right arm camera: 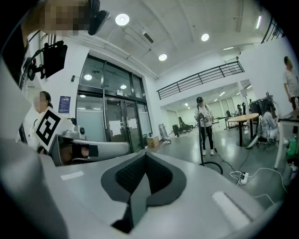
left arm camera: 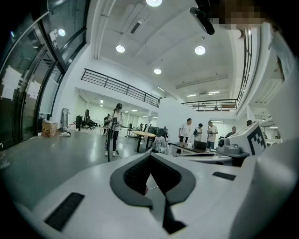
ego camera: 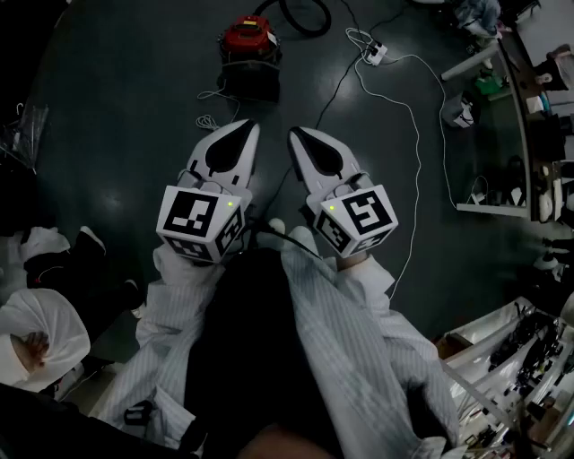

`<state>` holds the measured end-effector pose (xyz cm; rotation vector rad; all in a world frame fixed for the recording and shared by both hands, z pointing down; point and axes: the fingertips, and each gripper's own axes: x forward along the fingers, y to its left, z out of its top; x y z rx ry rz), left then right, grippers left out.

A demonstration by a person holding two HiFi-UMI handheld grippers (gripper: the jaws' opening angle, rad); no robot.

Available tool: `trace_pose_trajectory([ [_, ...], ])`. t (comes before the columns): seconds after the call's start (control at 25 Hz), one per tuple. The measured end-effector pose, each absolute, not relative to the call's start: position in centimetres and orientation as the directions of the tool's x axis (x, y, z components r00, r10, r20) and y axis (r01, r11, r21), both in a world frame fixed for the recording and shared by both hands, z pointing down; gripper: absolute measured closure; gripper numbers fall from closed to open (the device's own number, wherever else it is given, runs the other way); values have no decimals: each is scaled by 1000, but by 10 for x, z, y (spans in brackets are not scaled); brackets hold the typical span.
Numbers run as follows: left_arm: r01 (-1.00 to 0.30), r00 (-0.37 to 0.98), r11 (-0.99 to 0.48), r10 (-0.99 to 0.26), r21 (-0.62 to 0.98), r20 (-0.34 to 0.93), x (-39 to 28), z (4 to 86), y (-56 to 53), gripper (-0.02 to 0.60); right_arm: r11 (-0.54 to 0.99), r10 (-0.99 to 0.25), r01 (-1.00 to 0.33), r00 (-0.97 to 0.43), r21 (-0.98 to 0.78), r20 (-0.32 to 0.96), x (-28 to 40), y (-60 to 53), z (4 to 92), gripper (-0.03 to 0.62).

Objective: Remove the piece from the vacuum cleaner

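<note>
The person is holding both grippers side by side, nearly level, out over the dark floor (ego camera: 117, 134). The left gripper (ego camera: 247, 128) is keeping its jaws together, with nothing between them; only floor is showing through the hollow behind its tips. The right gripper (ego camera: 298, 134) is likewise pressing its jaws together on nothing. Neither gripper is touching anything.

The red vacuum cleaner (ego camera: 251, 40) is sitting on the floor ahead of the left gripper's tips, well apart from them. Its black hose (ego camera: 305, 16) is curling away beyond it, ahead of the right gripper. Which piece is to come off cannot be told from here.

A white power strip (ego camera: 375, 52) is lying ahead and to the right of the right gripper, and its white cable (ego camera: 414, 134) is trailing back along that gripper's right side.
</note>
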<state>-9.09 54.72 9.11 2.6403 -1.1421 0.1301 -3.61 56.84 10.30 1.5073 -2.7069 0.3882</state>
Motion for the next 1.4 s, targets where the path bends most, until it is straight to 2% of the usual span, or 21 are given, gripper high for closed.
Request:
trace_pose_trajectory([
  [0.48, -757, 653, -626, -733, 189, 190, -78, 100, 555, 578, 536, -815, -808, -571, -244, 101, -20, 577, 105, 592],
  [0.84, -800, 599, -555, -751, 227, 278, -93, 153, 515, 578, 533, -780, -791, -597, -300, 188, -12, 543, 153, 592],
  [0.96, -804, 594, -552, -734, 220, 328, -92, 183, 481, 578, 523, -760, -792, -601, -314, 247, -7, 507, 182, 592],
  [1.08, -805, 590, -556, -721, 206, 362, -96, 199, 431, 578, 550, -744, -769, -628, -325, 229, -7, 456, 194, 592],
  [1.4, -763, 630, -613, -635, 204, 447, -99, 239, 246, 578, 509, -723, -786, -611, -349, 322, -8, 275, 239, 592],
])
